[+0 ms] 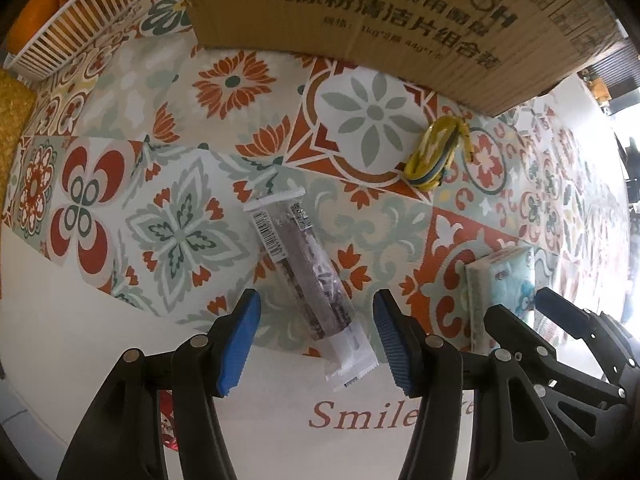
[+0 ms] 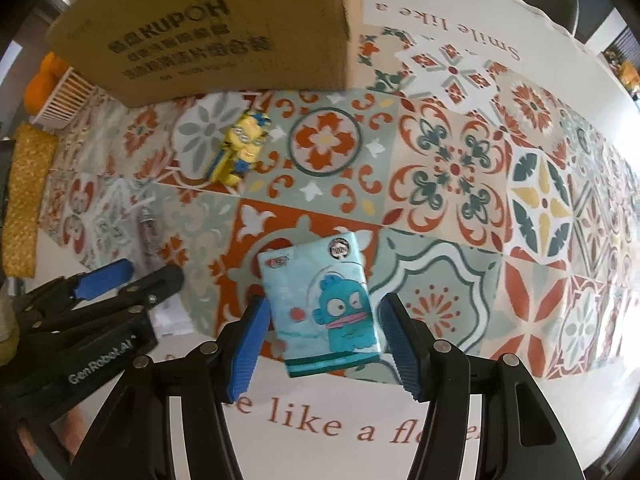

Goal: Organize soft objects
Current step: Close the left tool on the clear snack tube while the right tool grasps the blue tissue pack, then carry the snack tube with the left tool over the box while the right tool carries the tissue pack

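A long white and grey wrapped packet (image 1: 296, 256) lies on the patterned tablecloth, its near end between the blue pads of my left gripper (image 1: 316, 344). The pads stand apart from it on both sides, so this gripper is open. A light blue tissue pack (image 2: 320, 300) with a cartoon fish lies flat between the fingers of my right gripper (image 2: 324, 344). Its pads sit close to the pack's sides without squeezing it, so it is open too. A small yellow toy figure (image 2: 240, 148) lies farther back near the box. The tissue pack (image 1: 504, 276) and right gripper (image 1: 520, 306) also show at the right of the left wrist view.
A large cardboard box (image 2: 220, 28) with printed lettering stands at the back. A white slatted basket (image 1: 80, 12) with oranges sits at the far left, beside a yellow woven mat (image 2: 28, 196). The two grippers hang side by side, close together.
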Tool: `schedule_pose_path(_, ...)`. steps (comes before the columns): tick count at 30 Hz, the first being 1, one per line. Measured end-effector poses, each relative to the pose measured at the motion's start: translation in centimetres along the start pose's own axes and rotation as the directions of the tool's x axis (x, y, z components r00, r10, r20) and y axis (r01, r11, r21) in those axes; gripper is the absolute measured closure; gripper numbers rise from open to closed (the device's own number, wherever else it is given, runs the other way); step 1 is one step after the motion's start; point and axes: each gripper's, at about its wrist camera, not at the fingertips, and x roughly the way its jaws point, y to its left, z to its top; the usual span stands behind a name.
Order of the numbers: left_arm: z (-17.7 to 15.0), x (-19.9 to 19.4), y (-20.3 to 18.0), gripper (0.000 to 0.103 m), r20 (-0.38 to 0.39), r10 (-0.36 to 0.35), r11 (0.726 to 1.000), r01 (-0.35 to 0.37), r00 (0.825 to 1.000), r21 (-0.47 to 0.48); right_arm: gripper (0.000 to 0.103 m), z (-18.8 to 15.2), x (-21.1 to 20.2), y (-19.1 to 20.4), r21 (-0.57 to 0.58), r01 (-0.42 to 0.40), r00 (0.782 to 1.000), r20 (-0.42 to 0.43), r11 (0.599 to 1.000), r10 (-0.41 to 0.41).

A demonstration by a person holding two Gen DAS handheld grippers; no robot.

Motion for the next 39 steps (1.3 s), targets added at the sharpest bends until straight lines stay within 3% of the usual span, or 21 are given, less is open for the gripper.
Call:
schedule_pose_path(4,0.3,0.5,-0.2,0.052,0.003,0.018,1.0,-0.018,1.0,0.001,0.039,0.2,0.6,-0.2,-0.008,-0.003,1.0,-0.01,1.0,0.003)
schedule_pose_path(8,0.4,0.8,-0.9,0.072,0.023,0.061,0.998,-0.061,0.998,0.003,0.039,0.1,1.5,-0.2,-0.001,-0.013,1.0,-0.016,1.0,0.013)
schedule_pose_path(12,0.9,0.6,-0.9,0.076,0.044,0.073,0.997,-0.074,0.996,0.009,0.039,-0.2,2.5,0.3,-0.008,-0.003,1.0,-0.004,1.0,0.003)
schedule_pose_path(15,0.8,0.1,-0.4,0.077,0.051,0.07,0.997,-0.071,0.996,0.024,0.047,-0.4,2.8,0.8,-0.018,0.014,1.0,0.014,1.0,-0.014)
schedule_pose_path(26,-1.0,-0.6,0.9,0.081,0.085,0.053,0.992,-0.063,0.995,0.113,0.047,-1.6,0.6,2.5,-0.02,0.032,0.995,0.097,0.999,-0.03)
schedule_pose_path(39,-1.9,-5.6,3.6,0.082,0.193,0.004,0.987,-0.035,0.981,0.155,0.047,-2.9,-3.7,4.4,0.018,0.024,0.98,0.199,1.0,-0.027)
